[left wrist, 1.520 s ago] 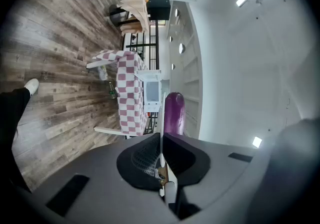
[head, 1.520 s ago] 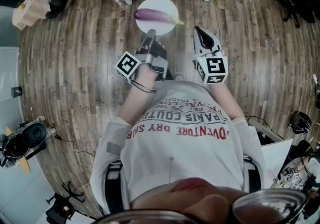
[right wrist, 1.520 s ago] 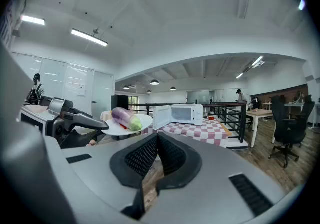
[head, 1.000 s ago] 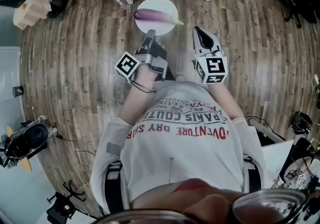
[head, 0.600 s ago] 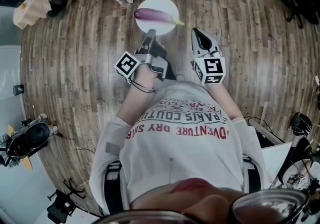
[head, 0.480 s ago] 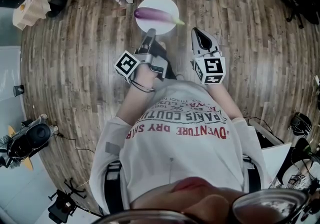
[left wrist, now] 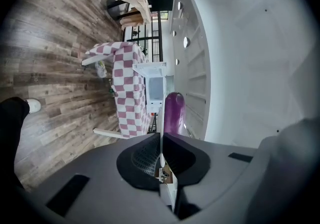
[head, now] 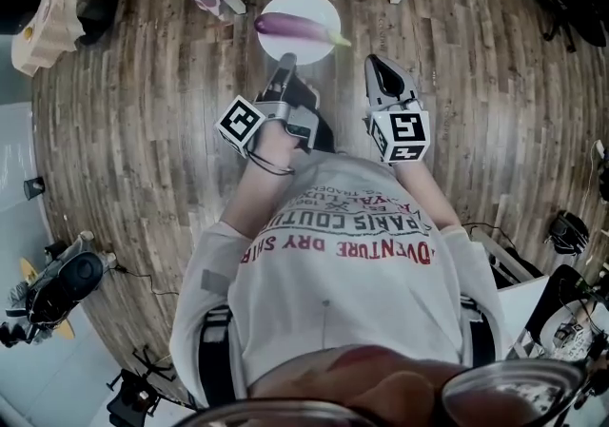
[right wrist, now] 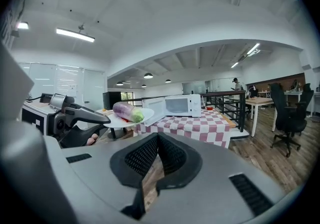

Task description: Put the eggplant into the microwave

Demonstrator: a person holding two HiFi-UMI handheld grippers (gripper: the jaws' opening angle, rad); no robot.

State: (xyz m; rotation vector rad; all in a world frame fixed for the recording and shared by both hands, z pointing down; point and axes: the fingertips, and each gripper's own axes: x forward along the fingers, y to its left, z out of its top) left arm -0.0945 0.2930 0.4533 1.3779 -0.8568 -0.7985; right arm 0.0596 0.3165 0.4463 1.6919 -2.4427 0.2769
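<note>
Left tool [head: 287,62] clamps plate [head: 300,4]; eggplant [head: 295,29] atop

White T-shirt [head: 343,273], red and black lettering. Grey left gripper [head: 287,62] and right gripper [head: 374,60], a black-and-white marker cube [head: 241,121] behind each claw; black cable [head: 271,166] behind the left.

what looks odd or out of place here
Nothing is spilled or broken. But the plate hangs in the air, pinched only at its rim by the left gripper, and the eggplant lies loose on it with its green end poking past the edge, so it could roll off.
</note>
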